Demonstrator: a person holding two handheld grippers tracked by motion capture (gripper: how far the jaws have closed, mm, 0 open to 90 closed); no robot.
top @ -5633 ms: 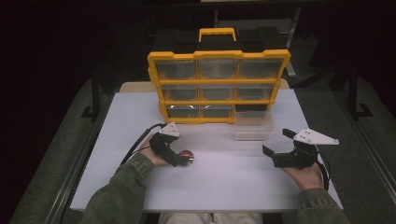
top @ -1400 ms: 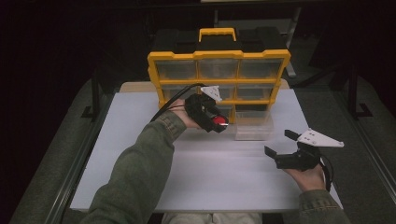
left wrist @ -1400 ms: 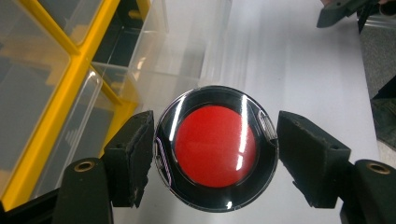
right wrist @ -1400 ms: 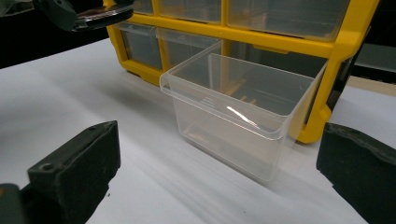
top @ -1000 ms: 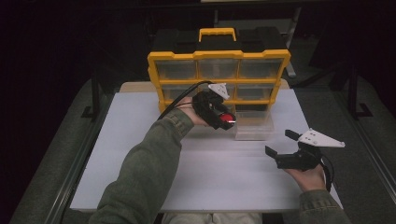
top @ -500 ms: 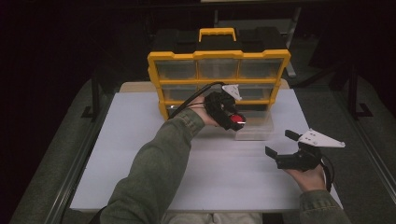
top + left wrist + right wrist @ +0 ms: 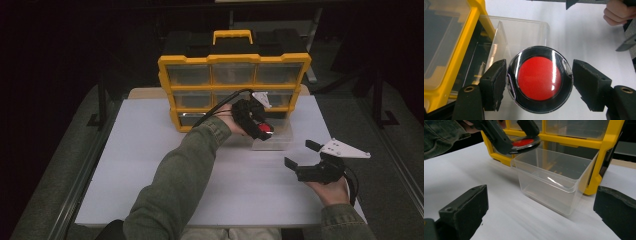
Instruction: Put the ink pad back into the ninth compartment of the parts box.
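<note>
My left gripper point(image 7: 262, 129) point(image 7: 539, 82) is shut on a round red disc with a black rim point(image 7: 539, 82) point(image 7: 264, 128) point(image 7: 524, 143). It holds the disc flat just above the open top of a clear plastic drawer point(image 7: 272, 141) point(image 7: 524, 35) point(image 7: 554, 176), over its edge nearest the cabinet. The drawer stands on the white table in front of the yellow drawer cabinet point(image 7: 234, 85) point(image 7: 574, 137). My right gripper point(image 7: 300, 157) point(image 7: 540, 212) rests low on the table at the right, jaws wide apart with nothing between them, facing the clear drawer.
The cabinet has several clear drawers and a yellow handle on top point(image 7: 232, 36); one bottom slot stands without its drawer. The white table top point(image 7: 150, 150) spreads left and in front of the drawer. Dark floor and metal rails flank the table.
My left hand has carried the red disc rightward and slightly down, from in front of the cabinet's middle to above the clear drawer. The right gripper has stayed in place.
</note>
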